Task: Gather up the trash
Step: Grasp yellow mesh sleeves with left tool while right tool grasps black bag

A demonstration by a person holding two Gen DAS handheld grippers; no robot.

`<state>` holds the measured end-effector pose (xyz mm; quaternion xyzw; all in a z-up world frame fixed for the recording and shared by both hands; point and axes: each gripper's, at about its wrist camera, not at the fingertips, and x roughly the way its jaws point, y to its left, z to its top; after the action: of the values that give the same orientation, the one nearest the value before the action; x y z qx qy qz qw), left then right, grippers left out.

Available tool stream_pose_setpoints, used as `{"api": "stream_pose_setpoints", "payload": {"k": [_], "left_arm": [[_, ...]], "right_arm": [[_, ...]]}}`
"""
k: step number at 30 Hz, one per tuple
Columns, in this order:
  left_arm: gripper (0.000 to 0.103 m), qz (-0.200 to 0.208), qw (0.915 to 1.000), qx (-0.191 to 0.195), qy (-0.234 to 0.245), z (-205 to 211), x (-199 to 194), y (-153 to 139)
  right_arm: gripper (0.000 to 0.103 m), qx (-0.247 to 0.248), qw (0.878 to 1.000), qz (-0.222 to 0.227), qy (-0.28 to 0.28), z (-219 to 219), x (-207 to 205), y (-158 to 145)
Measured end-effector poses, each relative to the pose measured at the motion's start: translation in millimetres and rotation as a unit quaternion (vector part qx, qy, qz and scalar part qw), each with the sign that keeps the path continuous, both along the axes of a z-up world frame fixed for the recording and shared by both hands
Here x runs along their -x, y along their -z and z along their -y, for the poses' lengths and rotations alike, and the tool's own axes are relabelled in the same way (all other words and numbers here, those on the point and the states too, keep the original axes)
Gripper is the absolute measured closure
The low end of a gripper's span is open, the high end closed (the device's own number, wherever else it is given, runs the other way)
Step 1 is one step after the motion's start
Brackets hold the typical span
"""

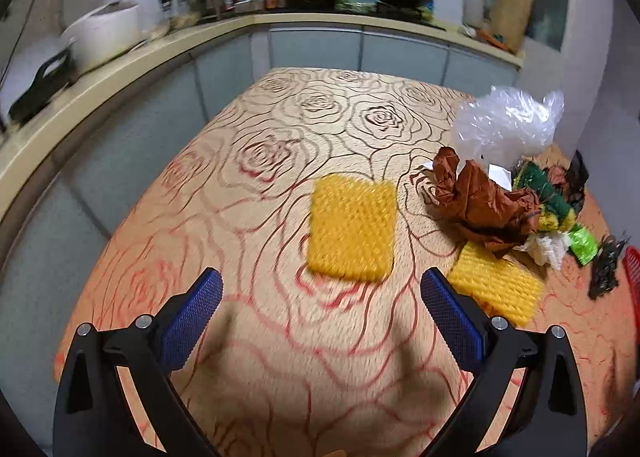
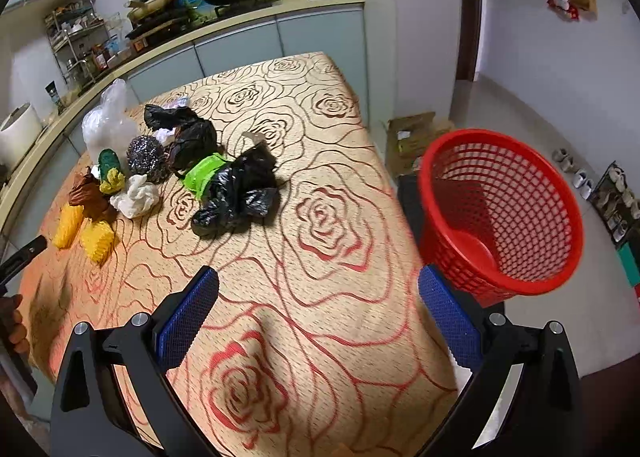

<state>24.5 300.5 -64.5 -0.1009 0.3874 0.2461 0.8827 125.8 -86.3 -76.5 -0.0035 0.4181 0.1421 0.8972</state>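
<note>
Left gripper (image 1: 322,291): jaws spread wide, nothing between the blue pads, hovering over the rose-patterned table (image 1: 280,129).
Right gripper (image 2: 319,287): jaws also spread, empty, above the table's near corner on the basket side.
Hand: at the far left edge of the right view, part of a hand (image 2: 14,327) on the other tool.
Near sponge (image 1: 352,227): yellow, lying flat just ahead of the left gripper; blurred in that view.
Second sponge (image 1: 496,283): yellow, beside the left gripper's right finger, one corner tucked under the brown paper.
Brown paper (image 1: 480,201): crumpled, at the near end of the trash pile.
Pile middle: green-and-yellow scrubber (image 2: 109,171), white wad (image 2: 134,195), steel wool (image 2: 146,157), green wrapper (image 2: 204,173), all close together.
Black bags: one bag (image 2: 236,193) nearest the table's middle, another (image 2: 186,133) behind it.
Clear bag (image 1: 506,123): puffed up, at the far end of the pile.
Basket (image 2: 500,209): red, mesh-sided, off the table's right edge and lower down, nothing visible inside.
Counter (image 1: 120,69): runs behind the table, with a white cooker and pans.
</note>
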Motion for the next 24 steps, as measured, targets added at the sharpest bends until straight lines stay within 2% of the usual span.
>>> {"api": "stream_pose_setpoints", "payload": {"k": [8, 10, 12, 15, 19, 21, 24], "left_arm": [[0.008, -0.049, 0.9985, 0.006, 0.022, -11, -47, 30], [0.013, -0.049, 0.9985, 0.013, 0.022, -14, -52, 33], [0.026, -0.049, 0.9982, 0.023, 0.024, -17, -55, 35], [0.047, -0.042, 0.9986, 0.019, 0.027, -17, -60, 34], [0.06, -0.034, 0.9989, 0.017, 0.028, -16, -59, 31], [0.073, -0.024, 0.9993, 0.008, 0.026, -16, -57, 27], [0.079, -0.016, 0.9995, 0.001, 0.027, -14, -53, 21]], "right_arm": [[0.005, 0.016, 1.0, 0.003, -0.002, -13, -13, -2], [0.005, 0.019, 1.0, 0.002, -0.001, -14, -17, 0], [0.005, 0.02, 1.0, 0.001, -0.001, -16, -20, 1], [0.005, 0.018, 1.0, -0.004, -0.003, -20, -24, 3], [0.005, 0.02, 1.0, 0.001, -0.01, -26, -29, 3], [0.005, 0.021, 1.0, 0.004, -0.013, -29, -32, 3], [0.005, 0.014, 1.0, 0.003, -0.02, -33, -38, 2]]}}
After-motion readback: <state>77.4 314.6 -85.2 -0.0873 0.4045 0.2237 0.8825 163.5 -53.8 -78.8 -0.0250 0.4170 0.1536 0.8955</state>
